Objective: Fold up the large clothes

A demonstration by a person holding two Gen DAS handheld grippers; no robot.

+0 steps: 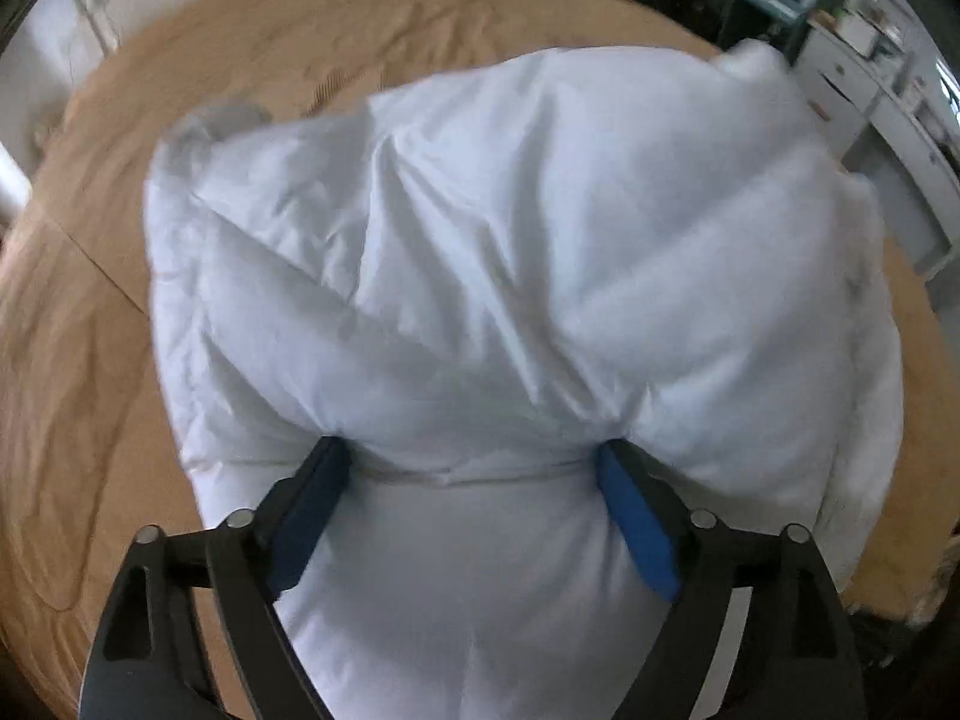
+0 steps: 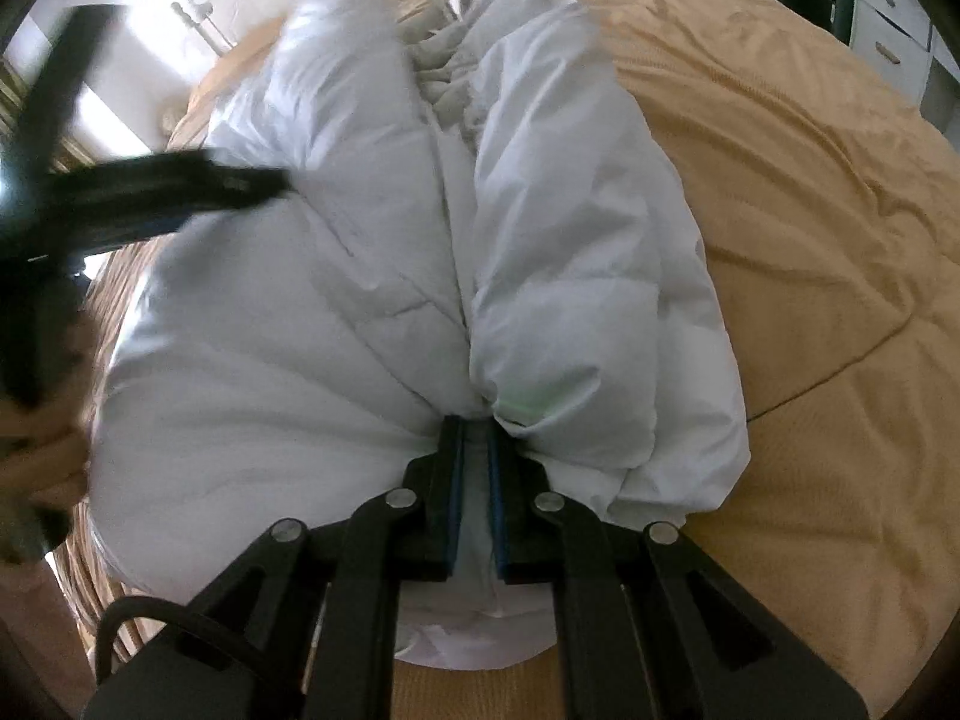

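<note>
1. Padded white jacket [image 1: 480, 252] is held bunched above the bed's tan cover [image 1: 108, 312], its far end toward the middle of the bed; whether that end is resting on the cover cannot be told.
2. A thick roll of the jacket's near edge is straddled by the left tongs [image 1: 474, 468], whose blue pads [image 1: 636, 516] are spread wide and pressed into the padding on both sides, probably because the bulk is too puffy to be squeezed flat.
3. A thinner gather of cloth is pinched by the right tongs [image 2: 477, 450], the pads being nearly pressed together, so that the fabric is drawn into radiating creases.
4. Two grips along one edge are judged to be used so that the garment can be carried over as one fold.
5. White drawers [image 1: 864, 96] are seen beyond the bed.
</note>
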